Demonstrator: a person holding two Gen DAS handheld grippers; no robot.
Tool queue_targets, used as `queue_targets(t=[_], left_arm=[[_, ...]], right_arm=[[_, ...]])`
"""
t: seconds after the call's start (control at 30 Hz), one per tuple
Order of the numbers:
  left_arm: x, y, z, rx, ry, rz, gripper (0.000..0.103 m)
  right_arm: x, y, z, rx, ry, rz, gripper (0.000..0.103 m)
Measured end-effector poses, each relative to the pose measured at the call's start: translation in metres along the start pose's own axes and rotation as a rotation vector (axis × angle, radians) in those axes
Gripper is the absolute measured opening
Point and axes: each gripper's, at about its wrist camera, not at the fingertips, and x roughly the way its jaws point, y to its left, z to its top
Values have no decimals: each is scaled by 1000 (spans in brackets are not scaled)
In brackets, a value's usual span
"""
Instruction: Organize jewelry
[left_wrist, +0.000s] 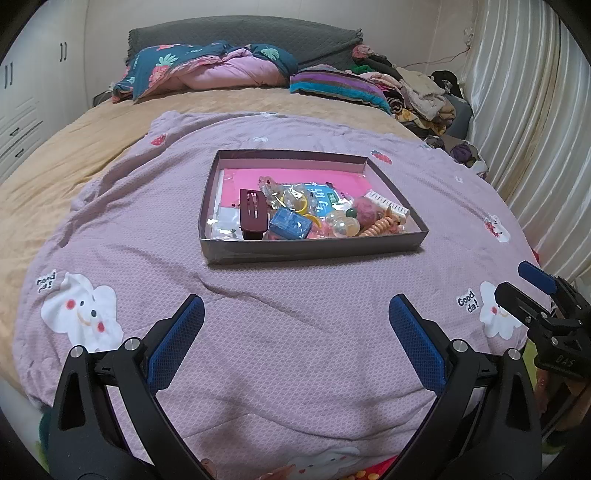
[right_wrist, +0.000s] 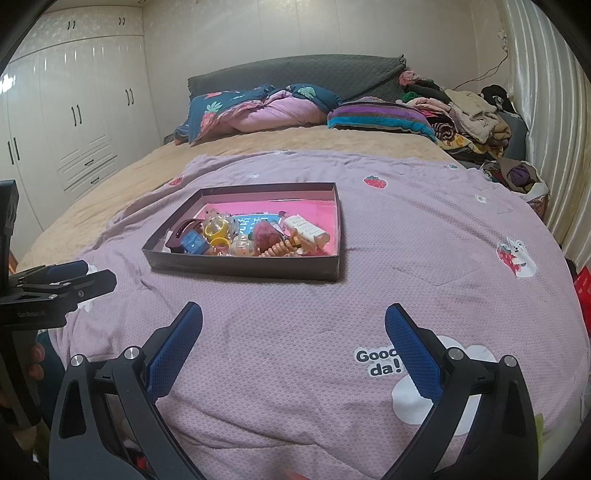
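A shallow dark box (left_wrist: 310, 252) (right_wrist: 240, 270) lies on the lilac quilt, pink inside. It holds a heap of jewelry and hair things: a maroon clip (left_wrist: 252, 213), a blue cube (left_wrist: 289, 225) (right_wrist: 192, 242), yellow rings (right_wrist: 216, 230), clear beads (left_wrist: 343, 224), a pink pompom (left_wrist: 364, 212) (right_wrist: 266, 234), an orange coil (left_wrist: 380, 226) and a white comb (left_wrist: 389, 205) (right_wrist: 308, 227). My left gripper (left_wrist: 295, 317) is open and empty, short of the box. My right gripper (right_wrist: 293, 325) is open and empty, short of the box and to its right.
The quilt (left_wrist: 295, 369) covers a tan bed (left_wrist: 55, 155). Pillows and a folded duvet (left_wrist: 207, 70) lie at the headboard, a clothes pile (left_wrist: 417, 96) at the far right by curtains. A white wardrobe (right_wrist: 74, 110) stands left.
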Motion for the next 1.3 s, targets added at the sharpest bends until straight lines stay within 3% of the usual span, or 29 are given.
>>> queue_targets(t=[0.9,1.03,1.2,1.3], left_arm=[[8,8,-1,-2,10,42,93],[20,28,3,-56,26,67,93],[36,56,10,-80,21,180,94],[49,85,21,-147,40,217,94]], right_arm=[[3,2,3,-16,8,-15,99],[15,-16,4,42,29,-30,99],[40,-58,8,152,61,-75,99],[64,-99,14,225,75,-154,99]])
